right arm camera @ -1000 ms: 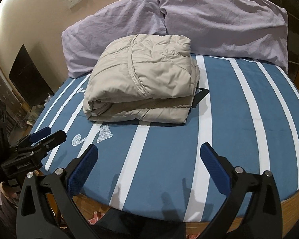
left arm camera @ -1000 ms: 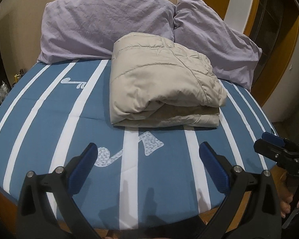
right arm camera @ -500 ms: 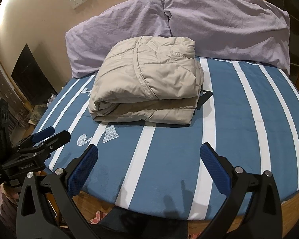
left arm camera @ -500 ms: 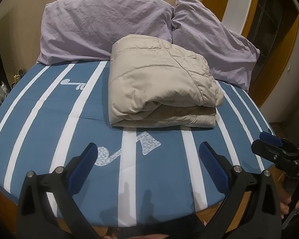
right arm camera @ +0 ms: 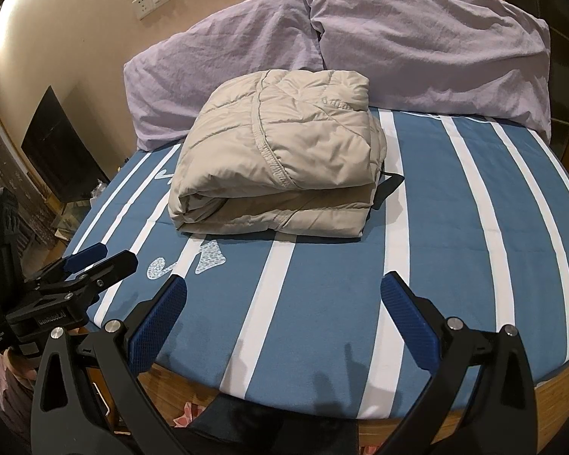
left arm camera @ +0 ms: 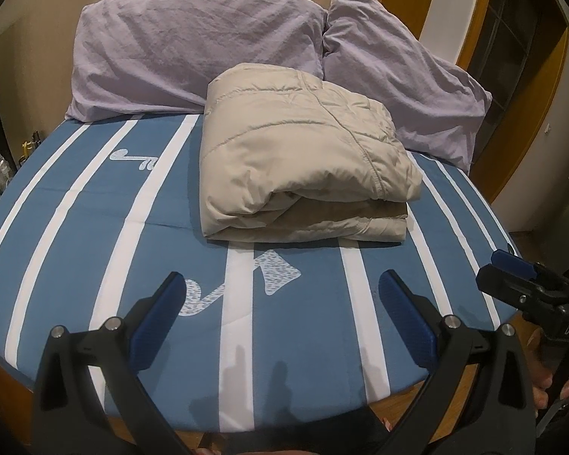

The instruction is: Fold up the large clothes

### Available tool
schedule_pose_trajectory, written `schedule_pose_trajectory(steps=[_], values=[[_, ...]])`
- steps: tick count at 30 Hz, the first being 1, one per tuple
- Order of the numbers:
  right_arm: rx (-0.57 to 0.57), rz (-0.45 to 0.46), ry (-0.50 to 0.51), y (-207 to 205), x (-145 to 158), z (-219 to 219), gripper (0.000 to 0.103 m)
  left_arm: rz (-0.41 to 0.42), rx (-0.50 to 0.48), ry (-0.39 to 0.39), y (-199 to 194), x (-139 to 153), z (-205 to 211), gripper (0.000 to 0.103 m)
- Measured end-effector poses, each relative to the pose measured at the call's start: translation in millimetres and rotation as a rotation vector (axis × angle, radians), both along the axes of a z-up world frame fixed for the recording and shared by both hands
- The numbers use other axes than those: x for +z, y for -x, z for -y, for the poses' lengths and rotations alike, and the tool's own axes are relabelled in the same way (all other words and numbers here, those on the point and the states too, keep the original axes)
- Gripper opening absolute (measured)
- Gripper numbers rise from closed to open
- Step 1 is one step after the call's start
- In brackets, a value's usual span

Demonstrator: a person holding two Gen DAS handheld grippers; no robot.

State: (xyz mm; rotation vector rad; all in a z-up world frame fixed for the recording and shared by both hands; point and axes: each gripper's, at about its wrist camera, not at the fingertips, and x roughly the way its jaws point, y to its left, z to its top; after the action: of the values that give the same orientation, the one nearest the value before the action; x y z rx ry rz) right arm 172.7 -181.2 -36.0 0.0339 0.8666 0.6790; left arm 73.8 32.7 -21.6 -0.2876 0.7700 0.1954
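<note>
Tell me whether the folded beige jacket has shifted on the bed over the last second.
No. The jacket keeps its place against the white stripes and the note pattern of the bedsheet; only the cameras drifted slightly.

Before you stands a bed (left arm camera: 95, 235) with a blue cover crossed by white stripes and marked with pale note-like shapes. A folded beige quilted jacket (left arm camera: 303, 167) lies on it toward the head end, its open fold facing you. A dark strap (right arm camera: 389, 185) shows from under the jacket's right edge. Two lilac pillows (left arm camera: 193, 49) (left arm camera: 402, 87) lie side by side at the head of the bed, touching each other, and the jacket's far edge reaches them.
</note>
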Motion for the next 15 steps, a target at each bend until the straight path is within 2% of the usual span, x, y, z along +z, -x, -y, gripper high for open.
schedule_pose_trajectory(steps=[15], values=[[-0.001,0.001,0.001,-0.4,1.3,-0.8,0.102,0.005,-0.010,0.016,-2.2,1.1,0.8,0.101]])
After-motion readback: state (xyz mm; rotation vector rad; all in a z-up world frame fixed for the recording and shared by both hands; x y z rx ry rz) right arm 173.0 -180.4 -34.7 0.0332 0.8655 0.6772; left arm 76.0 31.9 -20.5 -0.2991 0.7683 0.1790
